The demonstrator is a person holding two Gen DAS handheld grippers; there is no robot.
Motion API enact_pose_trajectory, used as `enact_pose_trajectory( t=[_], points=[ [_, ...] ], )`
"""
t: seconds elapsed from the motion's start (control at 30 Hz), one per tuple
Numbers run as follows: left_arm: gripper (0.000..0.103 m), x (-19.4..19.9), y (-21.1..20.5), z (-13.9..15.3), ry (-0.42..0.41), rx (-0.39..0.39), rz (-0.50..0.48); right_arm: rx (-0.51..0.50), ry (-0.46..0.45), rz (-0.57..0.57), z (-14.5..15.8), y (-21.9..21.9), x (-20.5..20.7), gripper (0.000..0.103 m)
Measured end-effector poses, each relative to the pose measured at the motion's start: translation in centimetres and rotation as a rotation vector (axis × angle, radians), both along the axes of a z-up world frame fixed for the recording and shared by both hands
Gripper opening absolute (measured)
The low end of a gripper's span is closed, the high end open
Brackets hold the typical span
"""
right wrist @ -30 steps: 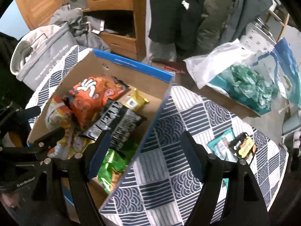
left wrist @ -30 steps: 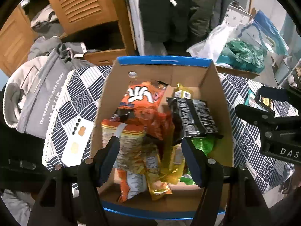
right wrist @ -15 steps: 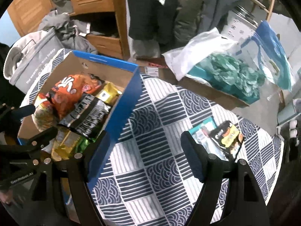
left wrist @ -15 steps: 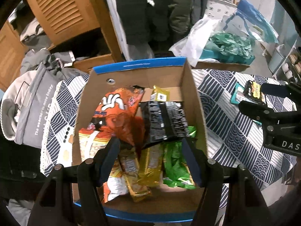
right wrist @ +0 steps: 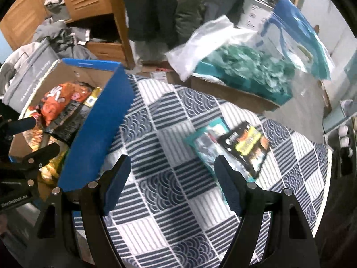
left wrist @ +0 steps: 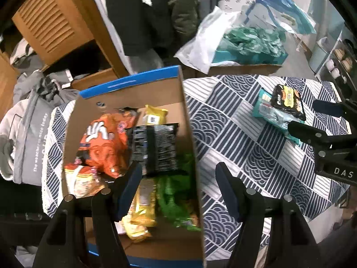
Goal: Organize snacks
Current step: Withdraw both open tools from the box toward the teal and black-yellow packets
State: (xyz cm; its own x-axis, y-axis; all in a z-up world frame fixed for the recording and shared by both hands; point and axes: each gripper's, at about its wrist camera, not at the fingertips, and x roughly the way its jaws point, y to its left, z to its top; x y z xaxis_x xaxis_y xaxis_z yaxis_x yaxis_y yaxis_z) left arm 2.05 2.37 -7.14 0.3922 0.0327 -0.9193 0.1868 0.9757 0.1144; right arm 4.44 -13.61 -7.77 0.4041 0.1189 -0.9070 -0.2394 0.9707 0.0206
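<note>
Right wrist: black packet (right wrist: 245,147) now between spread tongs (right wrist: 173,183).

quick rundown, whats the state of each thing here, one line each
left gripper: open, empty, over the box's right wall
right gripper: open, empty, above the tablecloth
cardboard box: open-topped, holding snack packs
orange bag: lying in the box
black bag: lying in the box, overlapping the orange bag
black-and-yellow pack: flat on the tablecloth, outside the box, atop the teal pack
teal pack: flat on the tablecloth
</note>
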Motion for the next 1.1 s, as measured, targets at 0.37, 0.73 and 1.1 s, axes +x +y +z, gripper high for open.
enact_pose_trajectory(
  t=[0.37, 0.73, 1.1],
  points=[
    [0.07, 2.1, -5.2, -1.9, 0.037, 0.034, -0.024, -0.031, 0.021, -0.042, -1.4, -6.0, 0.4, 0.077],
    [0.07, 6.8, -9.1, -6.2, 0.138, 0.013, 0.031, -0.157, 0.074, 0.081, -4.9, -9.8, 3.6, 0.077],
    [0.071, 9.4, -12.0, -9.3, 0.182, 0.009, 0.031, -0.245, 0.089, 0.219, -9.1, -10.7, 7.2, 0.077]
  ],
)
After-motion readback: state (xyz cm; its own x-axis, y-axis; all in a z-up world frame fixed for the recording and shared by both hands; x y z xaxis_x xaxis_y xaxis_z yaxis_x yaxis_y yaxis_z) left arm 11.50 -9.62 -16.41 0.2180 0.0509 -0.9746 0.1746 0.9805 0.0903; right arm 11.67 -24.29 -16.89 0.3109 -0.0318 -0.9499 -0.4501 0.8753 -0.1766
